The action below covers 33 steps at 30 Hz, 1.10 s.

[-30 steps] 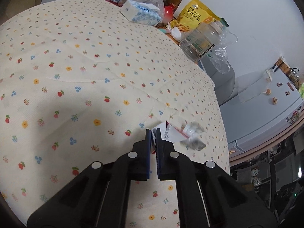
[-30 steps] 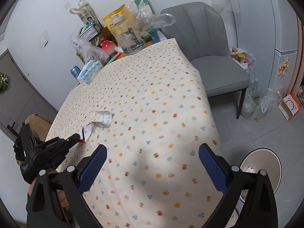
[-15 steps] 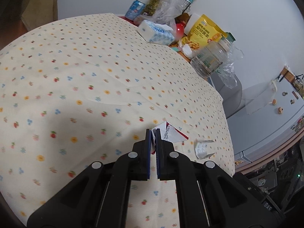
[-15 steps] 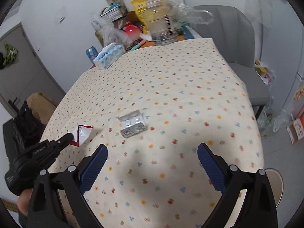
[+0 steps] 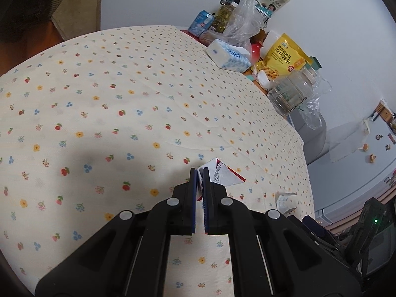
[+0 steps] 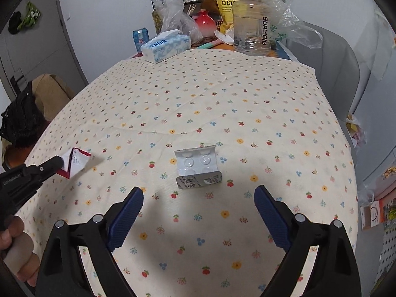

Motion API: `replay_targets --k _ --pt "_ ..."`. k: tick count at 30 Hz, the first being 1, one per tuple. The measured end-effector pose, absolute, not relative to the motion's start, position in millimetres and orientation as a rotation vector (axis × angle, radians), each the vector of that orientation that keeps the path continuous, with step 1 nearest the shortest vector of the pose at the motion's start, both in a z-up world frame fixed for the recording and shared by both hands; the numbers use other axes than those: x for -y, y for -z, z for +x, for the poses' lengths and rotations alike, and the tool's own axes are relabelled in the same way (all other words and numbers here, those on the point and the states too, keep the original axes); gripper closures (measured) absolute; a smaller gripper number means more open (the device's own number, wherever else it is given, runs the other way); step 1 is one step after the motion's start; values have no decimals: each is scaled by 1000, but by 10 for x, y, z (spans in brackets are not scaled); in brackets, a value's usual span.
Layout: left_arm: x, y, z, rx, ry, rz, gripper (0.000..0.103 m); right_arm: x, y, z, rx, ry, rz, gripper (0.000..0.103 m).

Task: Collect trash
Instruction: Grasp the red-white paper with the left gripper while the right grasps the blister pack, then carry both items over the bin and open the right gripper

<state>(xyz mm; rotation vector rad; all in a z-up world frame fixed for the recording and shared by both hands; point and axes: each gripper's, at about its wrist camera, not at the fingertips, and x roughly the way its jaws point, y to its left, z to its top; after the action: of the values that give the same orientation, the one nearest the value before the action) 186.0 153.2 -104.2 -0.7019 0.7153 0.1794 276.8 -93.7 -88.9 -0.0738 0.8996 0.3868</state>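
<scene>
Between spread fingers [image 6: 271,219], blister pack [image 6: 198,169] lies lengthwise.

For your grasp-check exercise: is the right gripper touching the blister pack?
Apart. The right wrist view shows the right gripper wide open, with bare tablecloth between each finger and the blister pack, which lies ahead of the fingertips.

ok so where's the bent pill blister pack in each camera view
Left wrist: the blister pack lies low and right of centre, near the table edge, right of the left gripper that pinches a red-and-white wrapper.
Right wrist: at picture centre, ahead of the open right gripper.
Shared landmark: the blue tissue box at the table's far end.
</scene>
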Motion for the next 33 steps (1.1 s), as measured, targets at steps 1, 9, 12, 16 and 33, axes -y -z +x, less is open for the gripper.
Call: replay_targets --k 1,9,12,16,33 --pt "-1534 1046 1859 -717 -180 -702 98 928 890 2779 -897 -384 -84 15" --pt "-1473 1026 1845 -721 -178 -687 98 865 907 2903 -877 -386 -152 65" --pt "-1419 984 1845 -717 -167 -682 98 947 869 2841 -870 -410 -120 65" --pt "-1283 926 1880 -714 -139 -665 98 1066 819 2653 -858 -412 -115 65" --pt "-82 824 2125 -763 99 -558 98 2360 566 2043 -822 -237 93 65"
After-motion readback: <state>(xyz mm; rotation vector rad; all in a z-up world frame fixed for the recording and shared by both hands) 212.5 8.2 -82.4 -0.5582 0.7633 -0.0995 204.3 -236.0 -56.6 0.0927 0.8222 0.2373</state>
